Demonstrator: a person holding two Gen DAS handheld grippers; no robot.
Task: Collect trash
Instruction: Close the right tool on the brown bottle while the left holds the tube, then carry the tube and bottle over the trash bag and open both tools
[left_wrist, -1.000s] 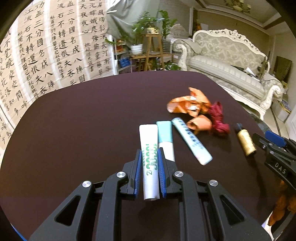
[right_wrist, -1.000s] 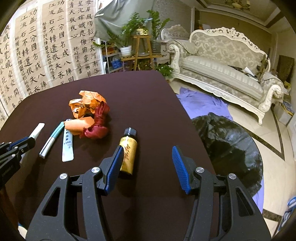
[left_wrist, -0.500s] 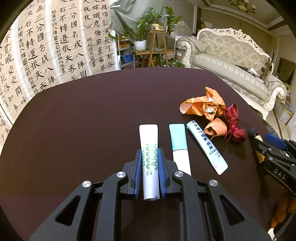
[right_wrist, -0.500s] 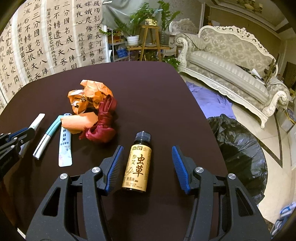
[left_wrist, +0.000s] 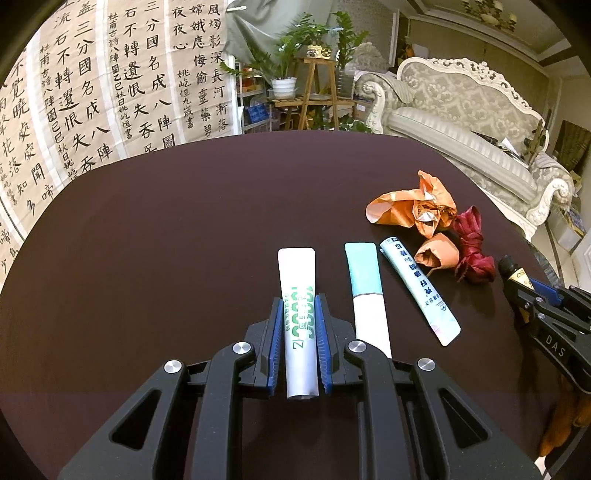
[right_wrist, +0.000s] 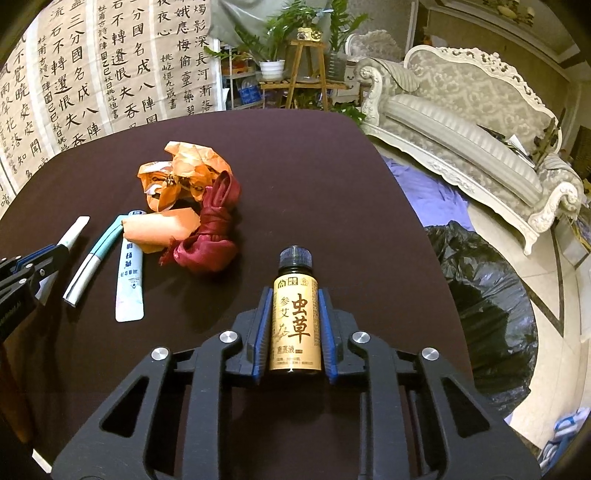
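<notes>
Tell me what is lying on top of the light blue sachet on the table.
A folded orange paper piece overlaps the upper end of the light blue sachet; the sachet's top edge beneath it is mostly covered. Its printed lower part stays bare.

a home living room is shown. an ornate cream sofa with a carved white frame and patterned grey upholstery (left_wrist: 469, 122) is set along the far side. large hanging paper scrolls covered in black brush calligraphy (left_wrist: 96, 88) are spread across the back. leafy green potted plants (right_wrist: 284, 40) are kept on a tall wooden plant stand (right_wrist: 308, 74). a dark brown round-edged table (left_wrist: 184, 229) is placed in the foreground, above a polished pale tiled floor with dark inlaid border lines (right_wrist: 550, 280). a moulded ceiling cornice is seen at the upper right.
</notes>
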